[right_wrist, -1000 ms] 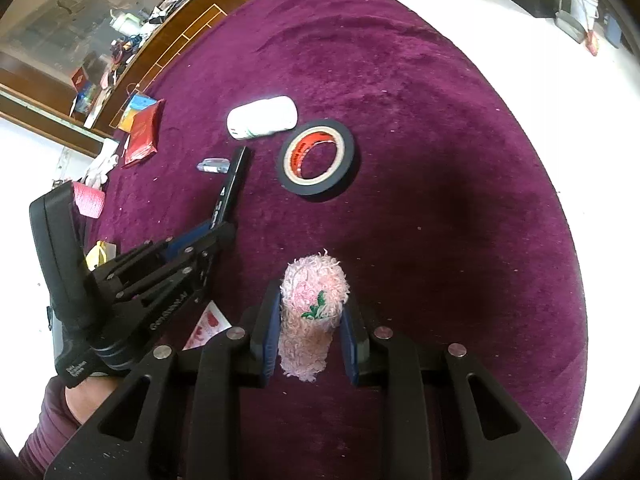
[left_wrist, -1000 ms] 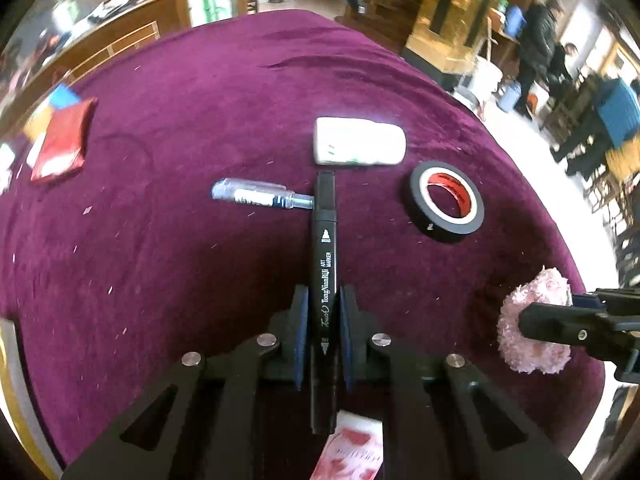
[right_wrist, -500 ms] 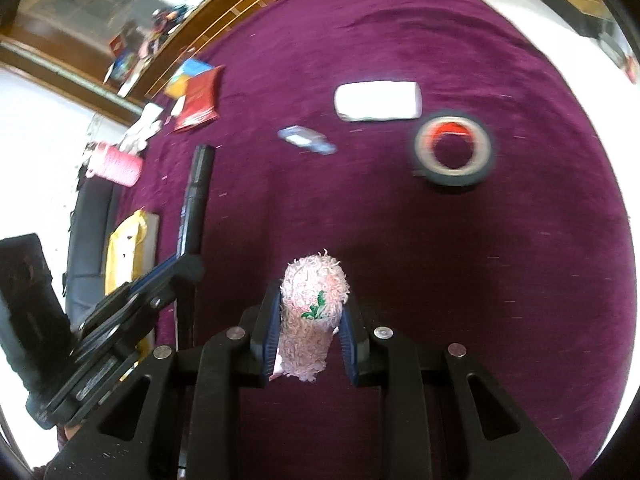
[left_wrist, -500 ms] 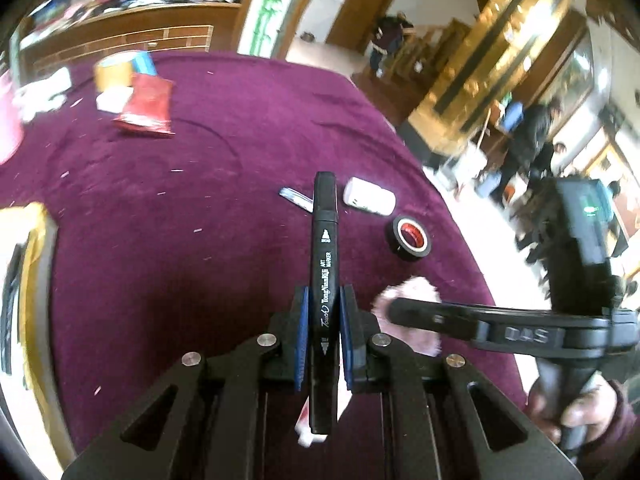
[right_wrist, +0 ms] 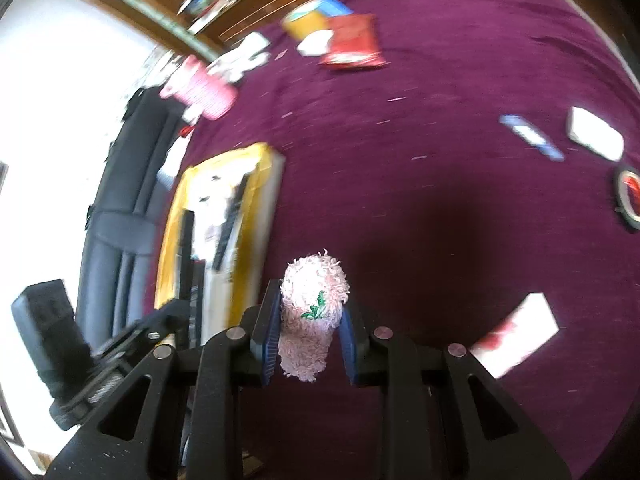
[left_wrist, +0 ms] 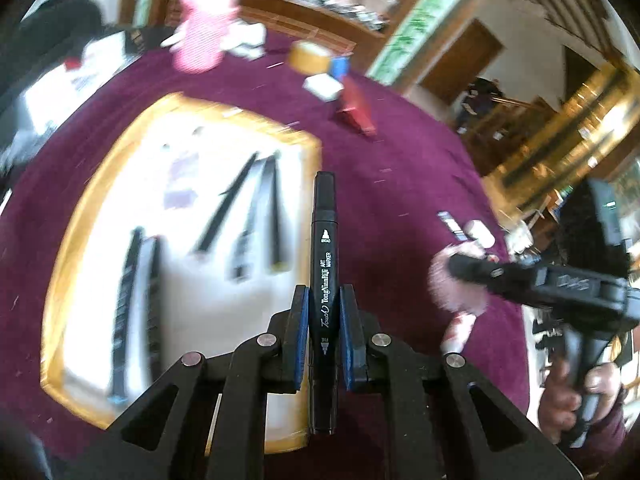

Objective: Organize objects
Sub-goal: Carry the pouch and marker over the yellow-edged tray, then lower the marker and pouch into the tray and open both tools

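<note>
My left gripper (left_wrist: pixel 324 312) is shut on a black art marker (left_wrist: pixel 325 248), which points forward over the purple tablecloth beside a yellow-rimmed tray (left_wrist: pixel 72 248). Several dark pens (left_wrist: pixel 224 208) lie in that tray. In the right wrist view my right gripper (right_wrist: pixel 308 320) is shut on a fluffy pink towel roll (right_wrist: pixel 312 304) with a green embroidered sprig. The same tray (right_wrist: pixel 172 216) lies to its left, and the left gripper's body (right_wrist: pixel 100 360) is at the lower left. The right gripper (left_wrist: pixel 460 266) with the pink roll (left_wrist: pixel 452 292) shows at the right of the left wrist view.
On the cloth lie a red packet (right_wrist: pixel 354 44), a yellow tape roll (right_wrist: pixel 304 22), a pink knitted item (right_wrist: pixel 200 88), a blue-capped pen (right_wrist: pixel 532 136), a white box (right_wrist: pixel 596 138), a black tape roll (right_wrist: pixel 628 196) and a white-red packet (right_wrist: pixel 516 334). A dark chair (right_wrist: pixel 120 216) stands left.
Both grippers have swung left across the table with their loads. The tray has come into full view under the left gripper; the tape roll and white box have slid to the right edge.
</note>
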Demonstrator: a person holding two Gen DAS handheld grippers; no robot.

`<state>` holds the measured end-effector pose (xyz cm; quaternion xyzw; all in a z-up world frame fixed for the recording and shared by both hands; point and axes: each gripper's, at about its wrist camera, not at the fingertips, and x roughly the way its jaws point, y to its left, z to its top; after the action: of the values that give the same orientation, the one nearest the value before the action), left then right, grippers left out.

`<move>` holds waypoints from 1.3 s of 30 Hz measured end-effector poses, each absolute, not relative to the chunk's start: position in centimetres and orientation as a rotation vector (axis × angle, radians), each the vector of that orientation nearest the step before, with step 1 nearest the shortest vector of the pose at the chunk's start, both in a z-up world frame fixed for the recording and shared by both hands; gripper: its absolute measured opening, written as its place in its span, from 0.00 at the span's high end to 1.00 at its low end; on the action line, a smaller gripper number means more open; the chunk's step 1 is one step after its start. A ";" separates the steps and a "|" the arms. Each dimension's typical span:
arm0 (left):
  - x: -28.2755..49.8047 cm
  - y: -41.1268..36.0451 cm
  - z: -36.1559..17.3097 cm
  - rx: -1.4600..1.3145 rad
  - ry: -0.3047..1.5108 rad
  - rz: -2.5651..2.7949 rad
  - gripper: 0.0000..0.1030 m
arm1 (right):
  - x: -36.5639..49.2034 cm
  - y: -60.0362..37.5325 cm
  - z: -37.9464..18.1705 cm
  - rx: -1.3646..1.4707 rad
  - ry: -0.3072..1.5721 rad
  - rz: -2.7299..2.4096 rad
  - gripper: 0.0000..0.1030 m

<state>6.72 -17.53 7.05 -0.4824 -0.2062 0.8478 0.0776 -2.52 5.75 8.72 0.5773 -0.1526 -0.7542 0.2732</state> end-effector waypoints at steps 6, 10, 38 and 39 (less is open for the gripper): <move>8.1 -20.9 4.0 -1.553 -0.621 2.528 0.89 | -1.0 -2.1 8.5 1.561 -0.289 -1.957 0.77; 7.8 -21.8 2.2 -1.621 -0.577 2.511 0.89 | 0.1 -6.2 7.6 1.584 -0.213 -1.927 0.77; 8.7 -27.2 3.8 -1.662 -0.618 2.442 0.58 | 1.4 -14.8 2.8 1.713 0.058 -1.963 0.77; 8.7 -27.6 4.3 -1.654 -0.621 2.464 0.58 | 1.5 -15.0 2.7 1.715 0.072 -1.964 0.77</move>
<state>8.74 -27.63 4.26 -0.5447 -0.2046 0.8114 0.0549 1.48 -14.98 2.73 0.6343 0.0264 -0.7263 0.2635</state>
